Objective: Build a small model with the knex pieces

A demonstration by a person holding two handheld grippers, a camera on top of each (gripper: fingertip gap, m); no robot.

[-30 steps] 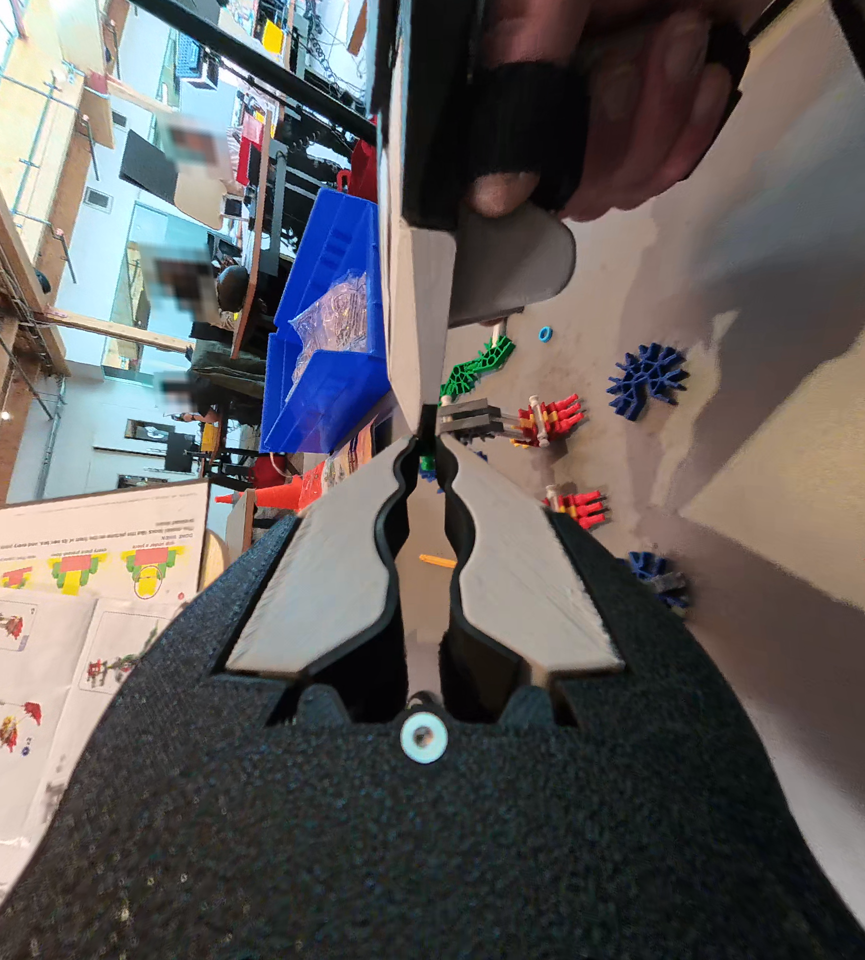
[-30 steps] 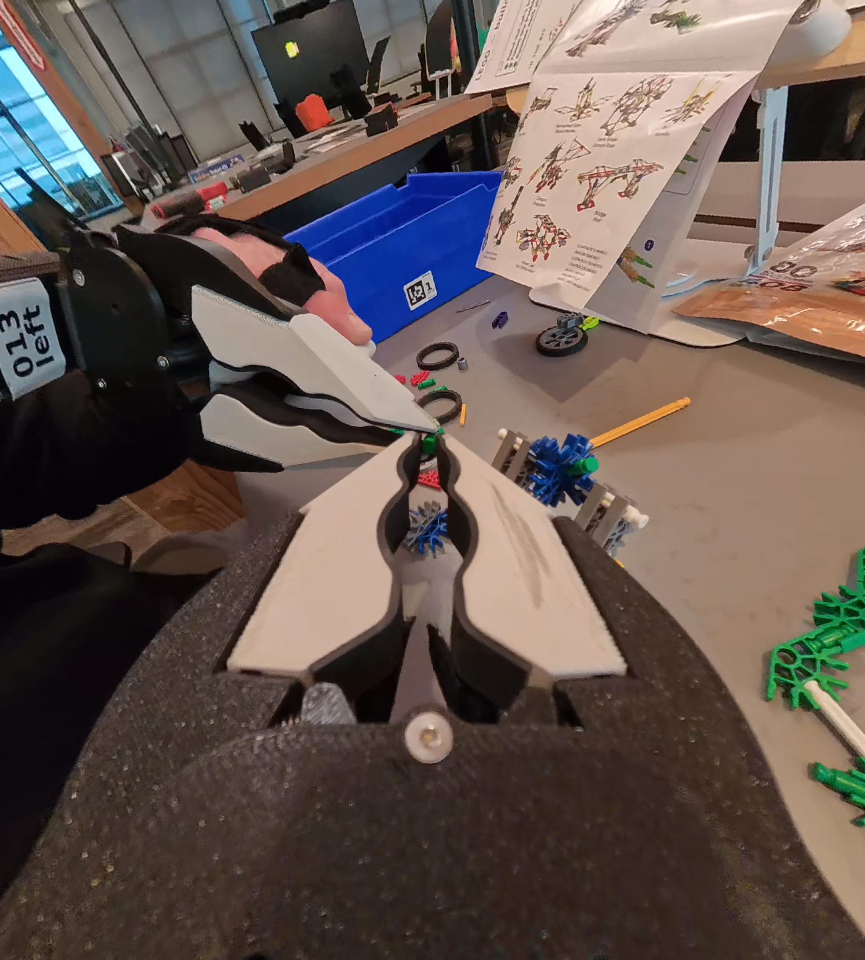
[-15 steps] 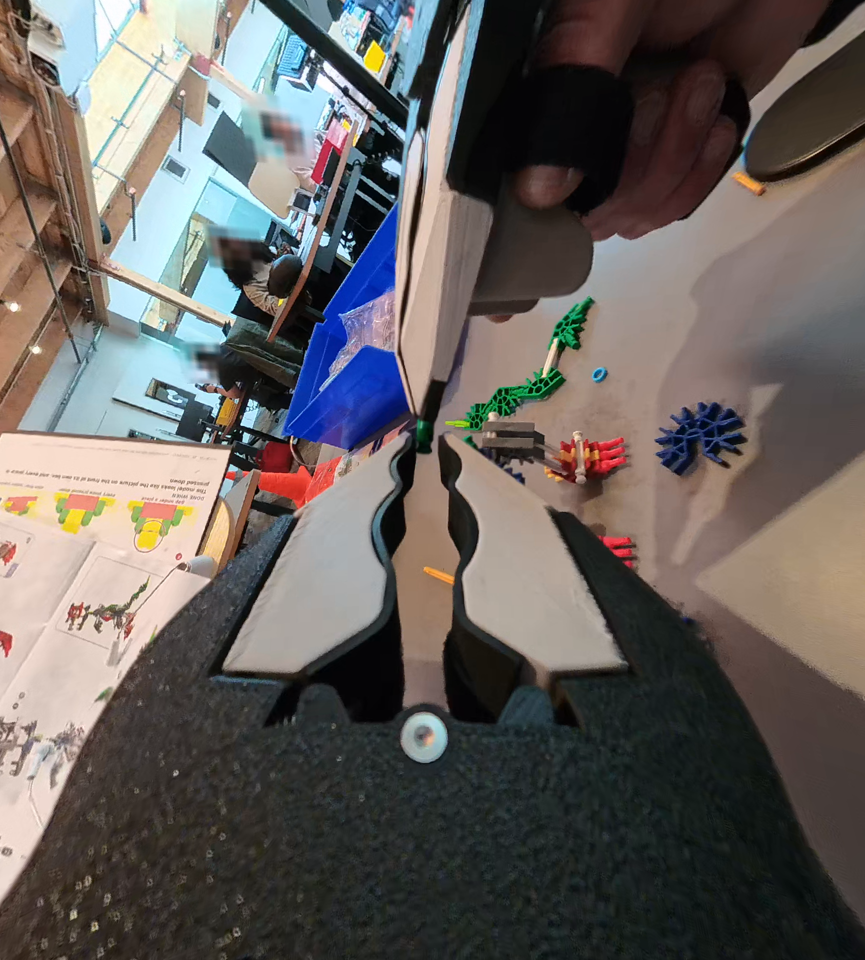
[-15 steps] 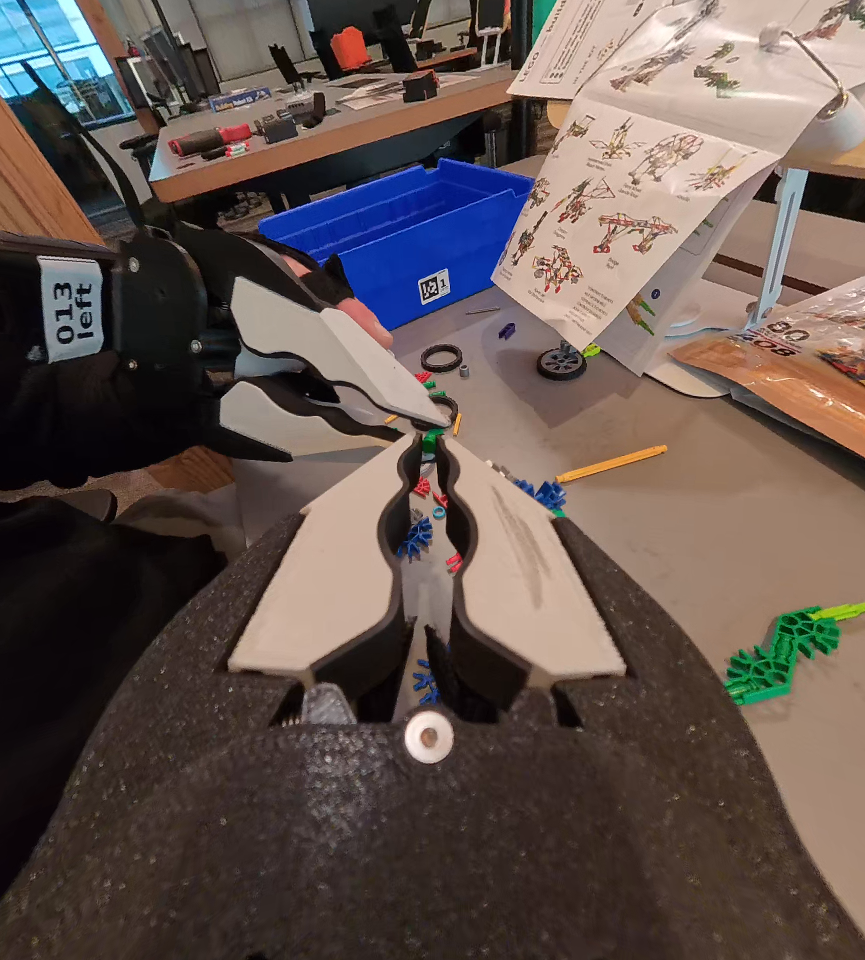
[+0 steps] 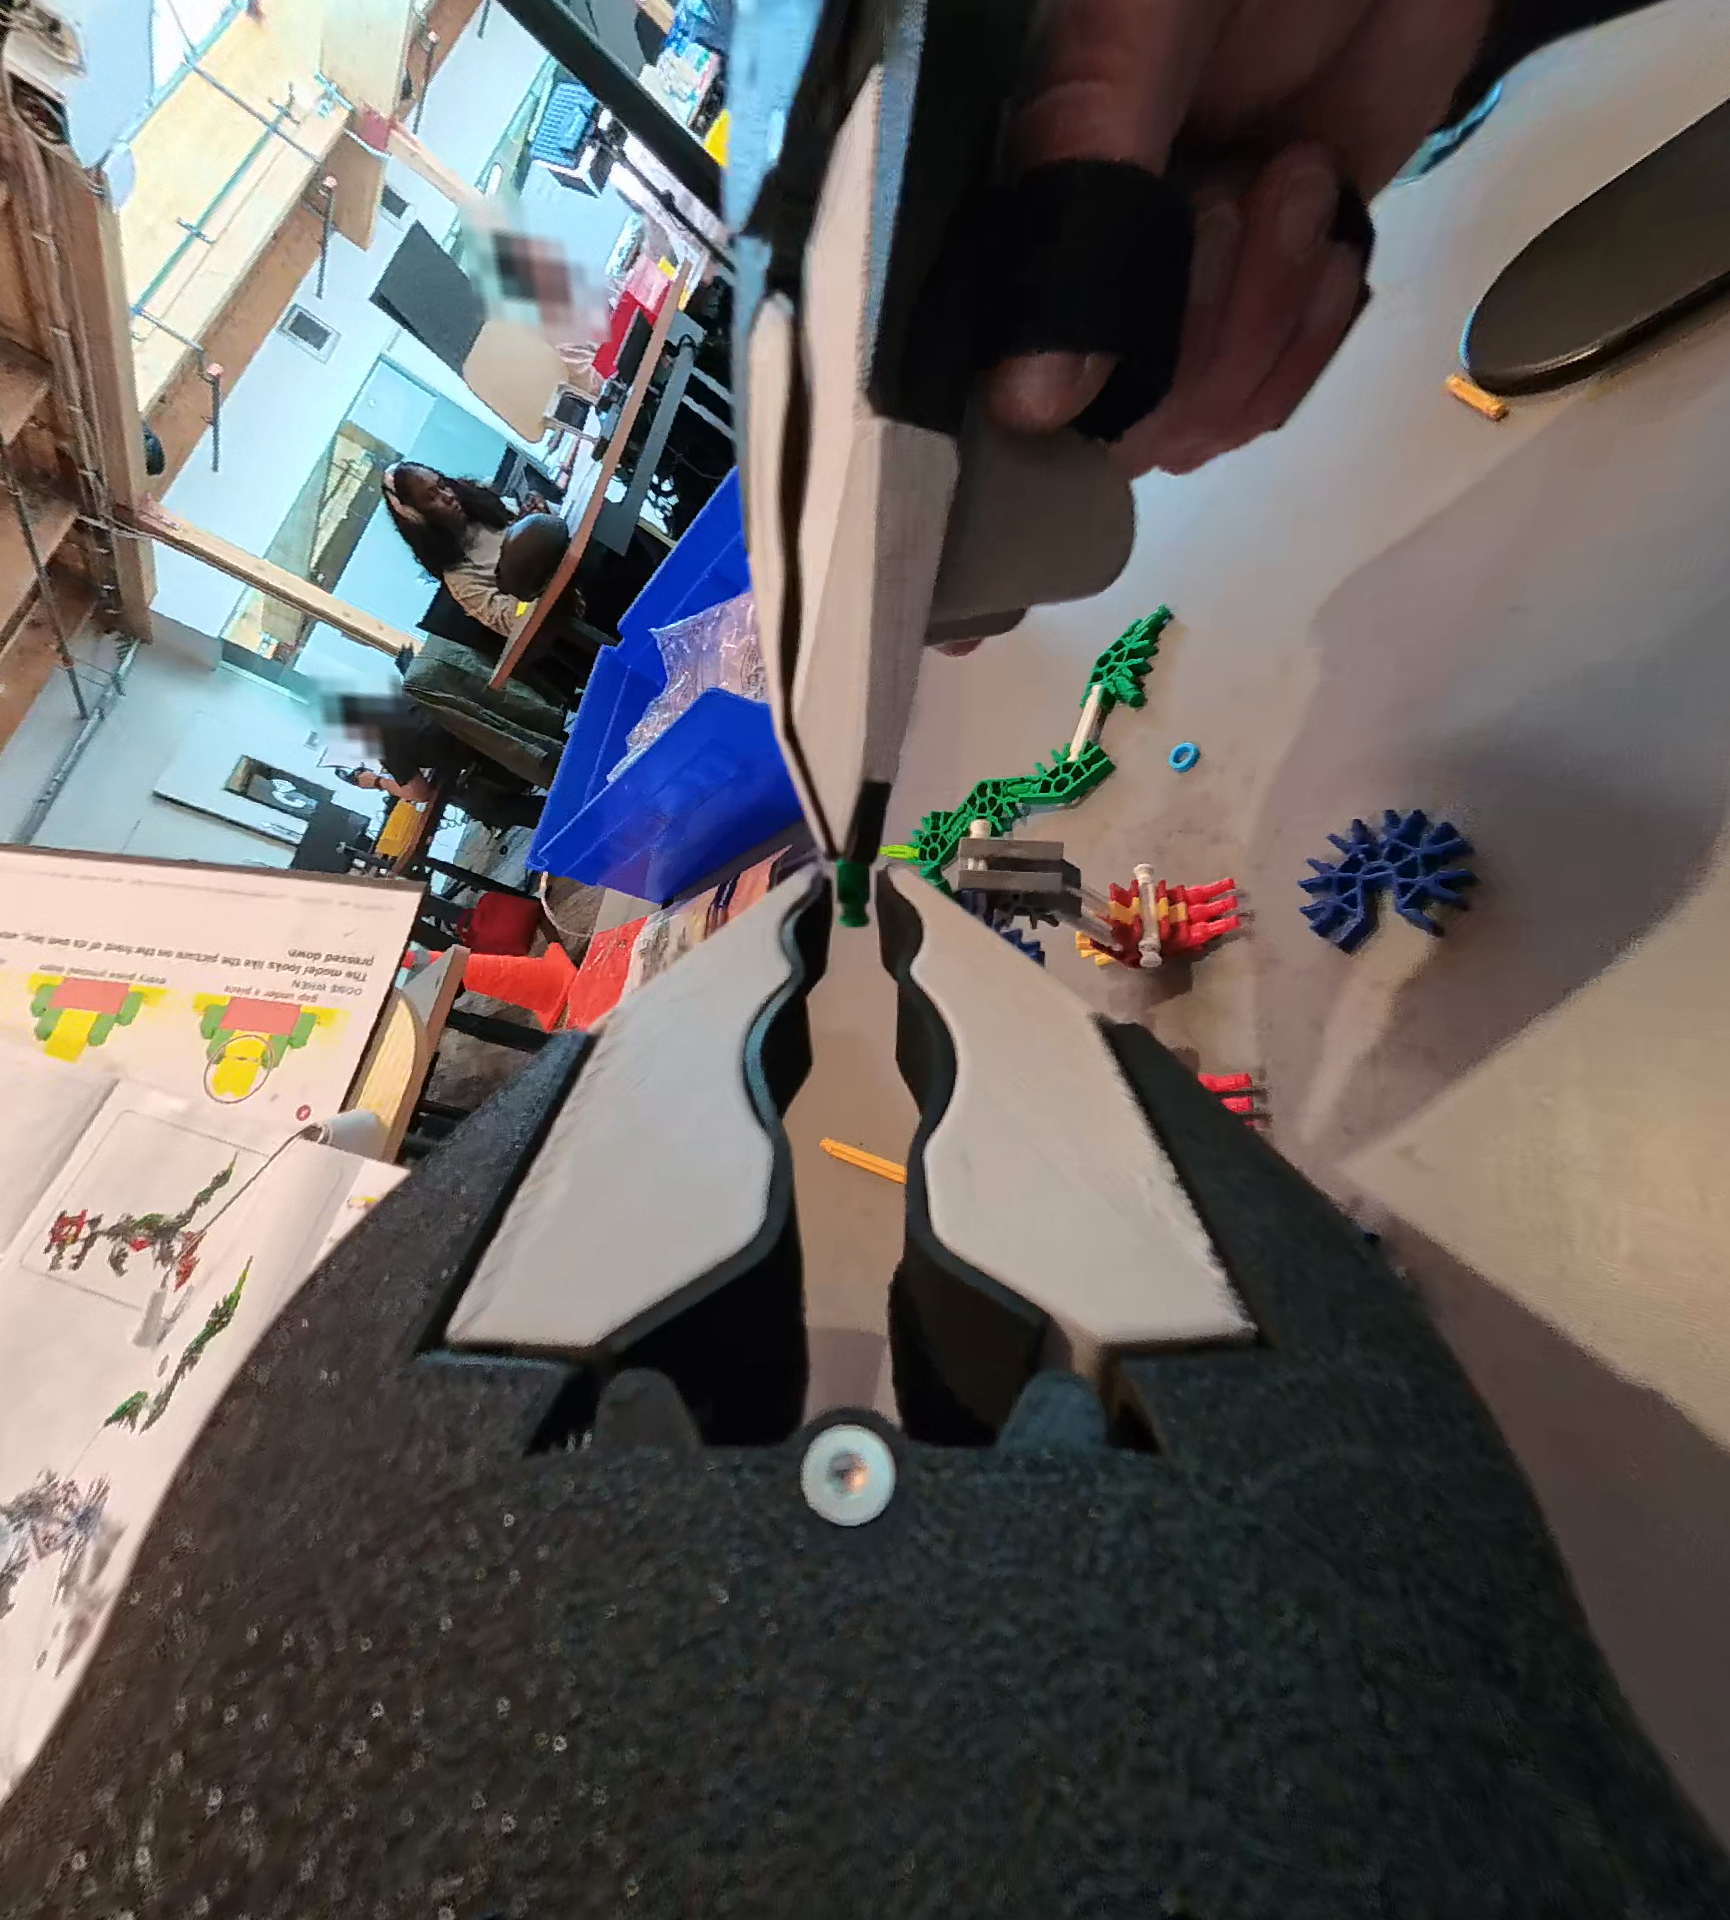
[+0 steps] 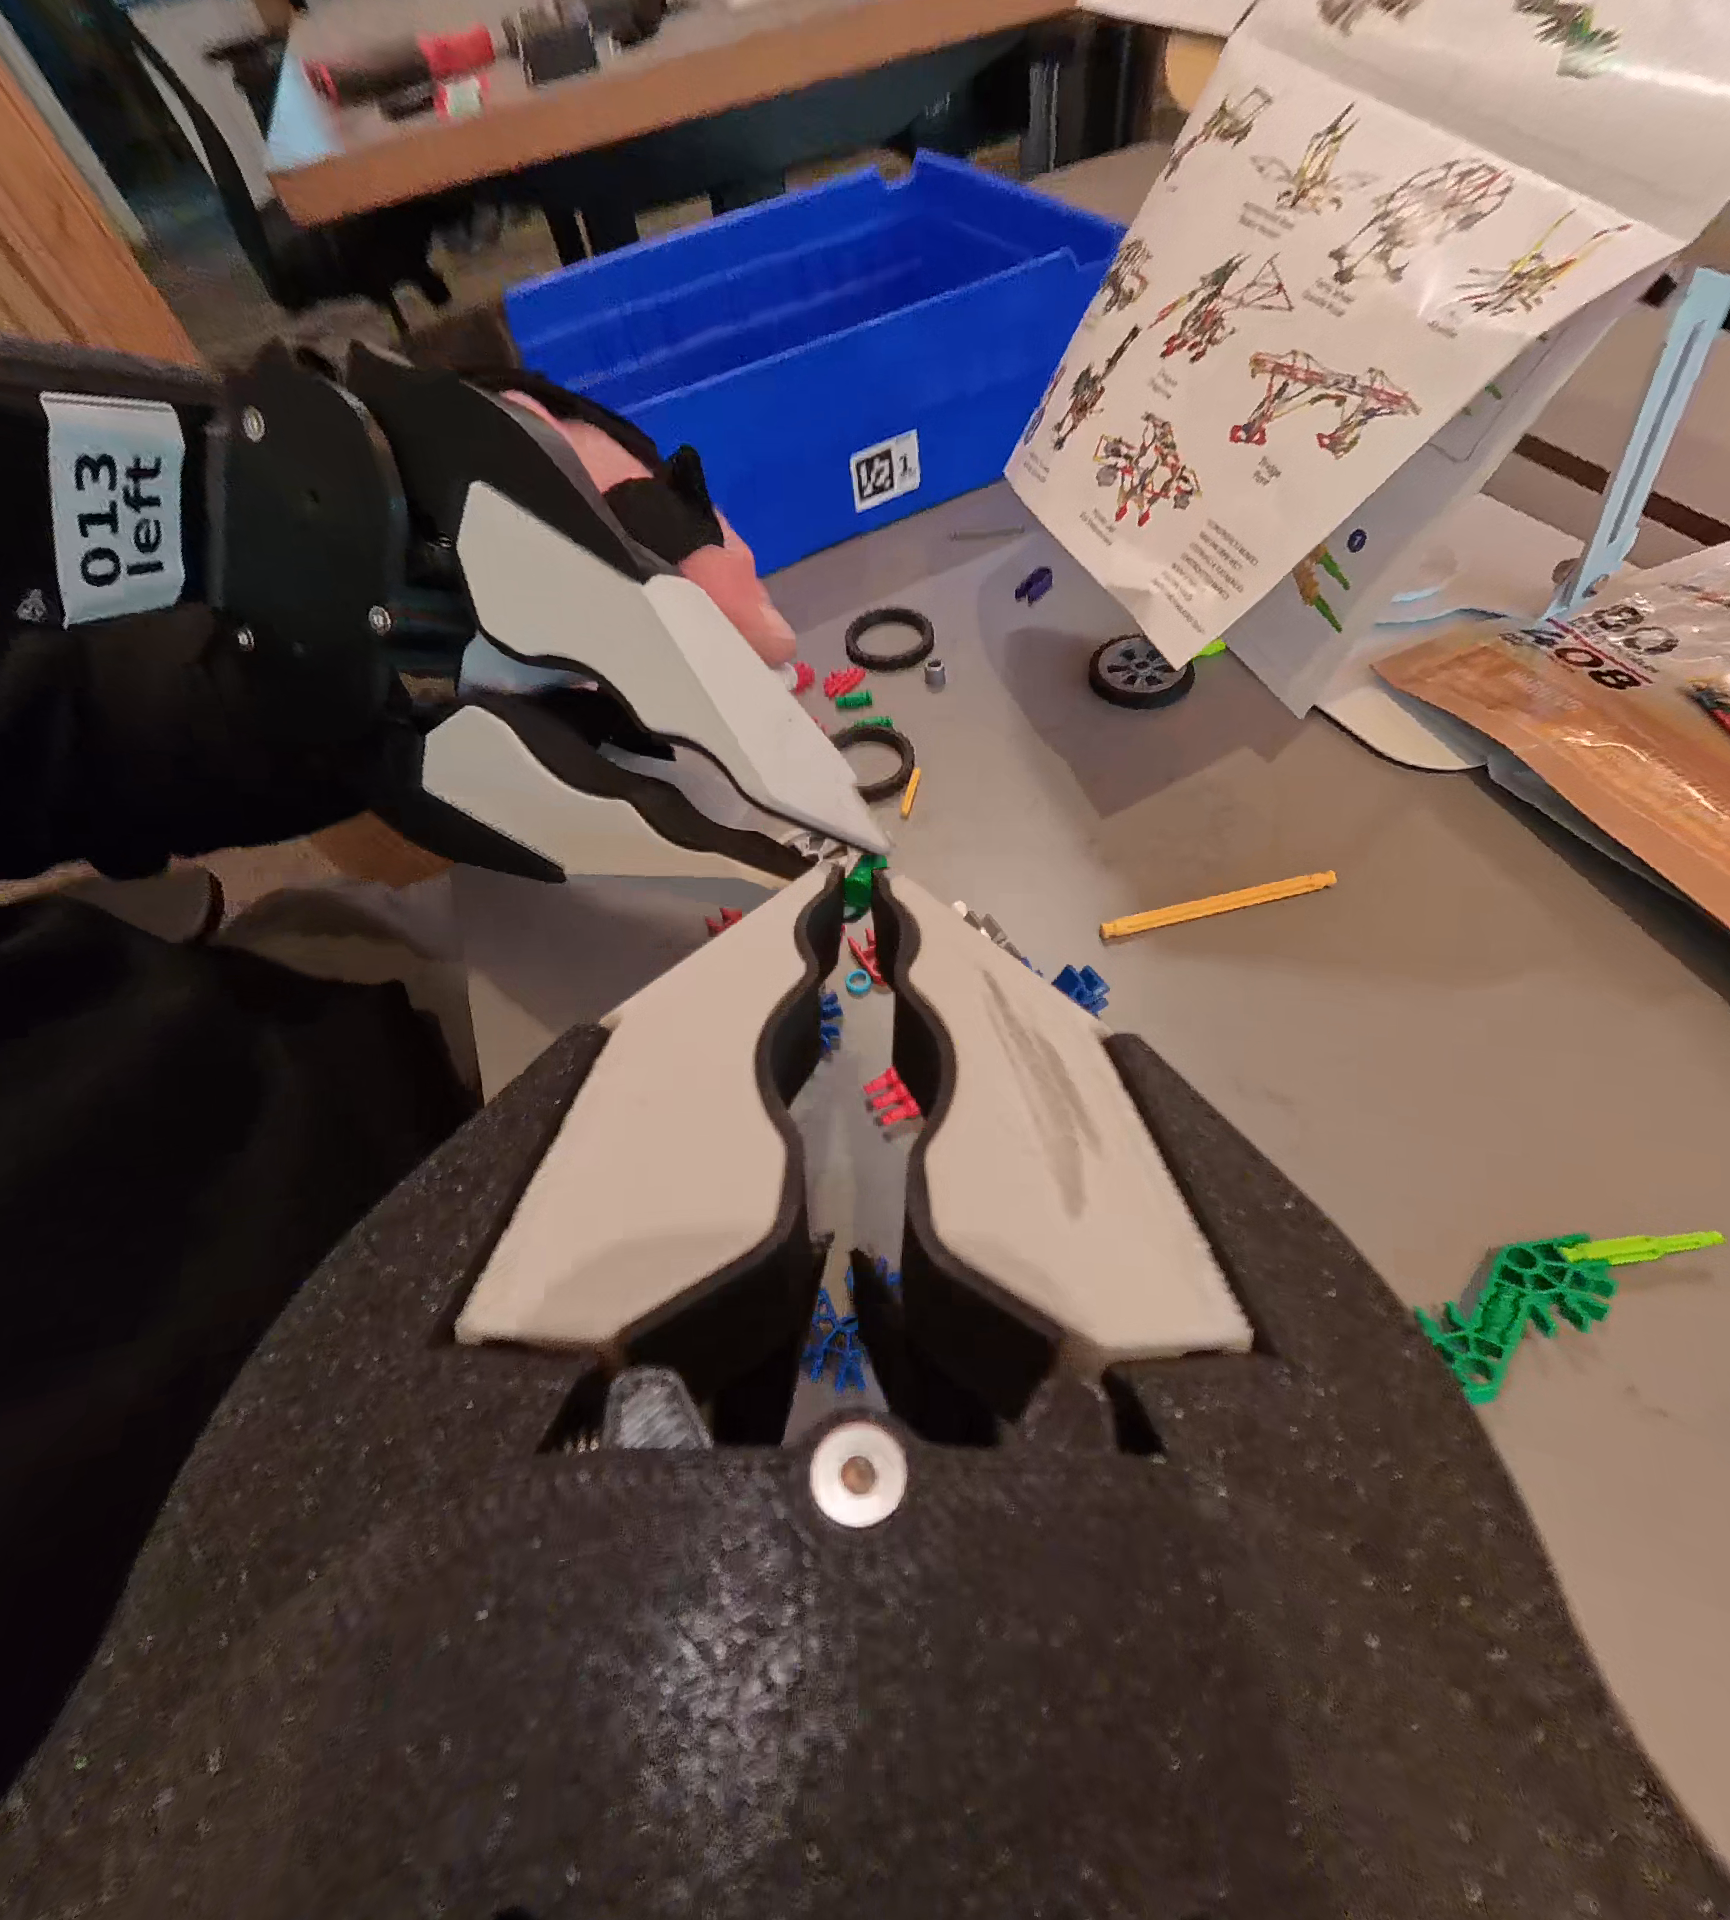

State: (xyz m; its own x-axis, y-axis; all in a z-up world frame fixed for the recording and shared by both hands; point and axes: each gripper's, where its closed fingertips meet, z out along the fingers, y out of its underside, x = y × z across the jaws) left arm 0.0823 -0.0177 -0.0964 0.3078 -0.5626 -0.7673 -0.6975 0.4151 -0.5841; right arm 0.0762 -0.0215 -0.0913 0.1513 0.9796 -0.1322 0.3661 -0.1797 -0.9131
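A small green piece (image 6: pixel 861 883) sits between the fingertips of my right gripper (image 6: pixel 856 883), which is shut on it above the grey table (image 6: pixel 1256 1091). My left gripper (image 5: pixel 853 883) meets it tip to tip at a right angle. Its tips are nearly closed around the same green piece (image 5: pixel 850 891). In the right wrist view the left gripper (image 6: pixel 856 842) comes in from the left, with a hand behind it. In the left wrist view the right gripper (image 5: pixel 845 821) comes down from the top, held by a hand with a black finger strap.
A blue bin (image 6: pixel 819 343) stands at the back. Instruction sheets (image 6: pixel 1308 312) hang on a stand, beside a parts bag (image 6: pixel 1671 707). On the table lie a green chain (image 5: pixel 1027 790), a red-yellow assembly (image 5: pixel 1152 914), a blue connector (image 5: pixel 1391 878), a yellow rod (image 6: pixel 1214 904), black tyres (image 6: pixel 887 636) and a wheel (image 6: pixel 1139 670). The tips of both grippers are at nearly the same place. The blue connector (image 5: pixel 1391 878) lies around 12 cm away from my left fingertips.
Both grippers have stayed tip to tip on the green piece and have risen and tilted together. The pieces on the table now look farther off.
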